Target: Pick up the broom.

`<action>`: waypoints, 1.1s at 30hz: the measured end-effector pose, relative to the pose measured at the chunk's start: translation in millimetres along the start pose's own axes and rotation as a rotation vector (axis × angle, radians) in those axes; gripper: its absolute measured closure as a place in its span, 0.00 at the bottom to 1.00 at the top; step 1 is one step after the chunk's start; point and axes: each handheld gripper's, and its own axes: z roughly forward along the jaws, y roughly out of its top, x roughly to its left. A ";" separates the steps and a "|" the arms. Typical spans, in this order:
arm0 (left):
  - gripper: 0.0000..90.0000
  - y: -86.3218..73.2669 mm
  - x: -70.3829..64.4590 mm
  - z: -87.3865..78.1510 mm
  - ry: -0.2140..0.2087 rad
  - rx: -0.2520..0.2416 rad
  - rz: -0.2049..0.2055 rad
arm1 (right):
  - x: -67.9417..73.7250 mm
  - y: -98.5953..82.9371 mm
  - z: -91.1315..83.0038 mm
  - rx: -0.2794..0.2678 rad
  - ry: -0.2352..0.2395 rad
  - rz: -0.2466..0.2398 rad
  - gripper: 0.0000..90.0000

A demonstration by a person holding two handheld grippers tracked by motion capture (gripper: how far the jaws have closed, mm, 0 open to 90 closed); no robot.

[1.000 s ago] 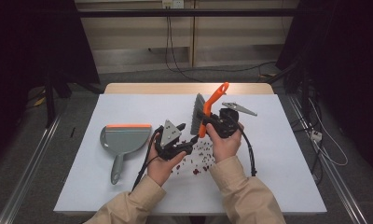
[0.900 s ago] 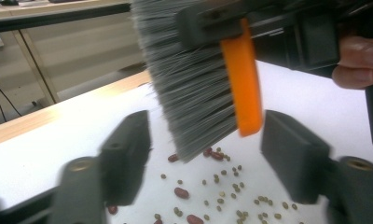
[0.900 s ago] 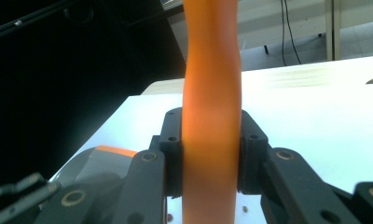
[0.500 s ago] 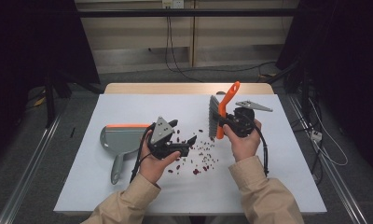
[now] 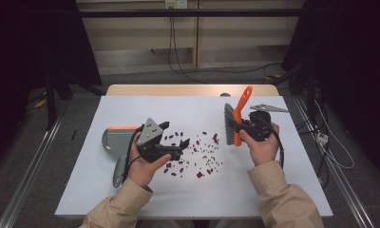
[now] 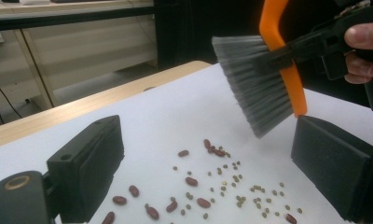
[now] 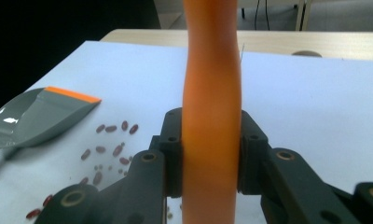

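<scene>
My right gripper [image 5: 239, 127], clamped on the hand brush [image 5: 236, 121], has swung toward the bench's right edge; left gripper [image 5: 175, 146], jaws apart, empty, hovers over spilled beans [image 5: 197, 154] mid-bench; dustpan [image 5: 113, 140] waits near left edge; sweep prob. next.

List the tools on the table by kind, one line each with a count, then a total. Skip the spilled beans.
Brush, orange handle, grey bristles, held in the right claw: 1
Dustpan, grey with an orange edge, behind the open left claw: 1
Hand-held claws: 2
Total: 4
</scene>
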 end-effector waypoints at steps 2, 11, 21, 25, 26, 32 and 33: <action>0.09 -0.1 3.1 -3.4 -0.002 -0.005 0.002 | -3.7 -1.3 -3.0 0.016 0.001 0.005 0.77; 0.07 -5.5 18.4 -16.7 0.002 0.002 -0.003 | -12.8 -4.9 -8.4 0.122 -0.016 -0.026 0.77; 0.07 -14.2 36.2 -29.5 0.030 0.007 -0.008 | -16.8 -11.7 7.7 0.217 -0.035 -0.035 0.77; 0.07 -16.2 40.3 -31.9 0.028 0.007 -0.002 | -17.6 -14.2 22.0 0.200 -0.050 -0.053 0.77; 0.07 -16.8 41.5 -31.9 0.029 0.005 0.003 | -18.1 -14.6 26.0 0.191 -0.052 -0.066 0.78; 0.07 -20.8 44.7 -32.1 0.033 0.009 -0.006 | -22.1 -18.0 47.2 0.179 -0.076 -0.085 0.78; 0.07 -21.3 45.5 -31.8 0.032 0.010 -0.003 | -22.9 -18.6 50.2 0.182 -0.078 -0.085 0.78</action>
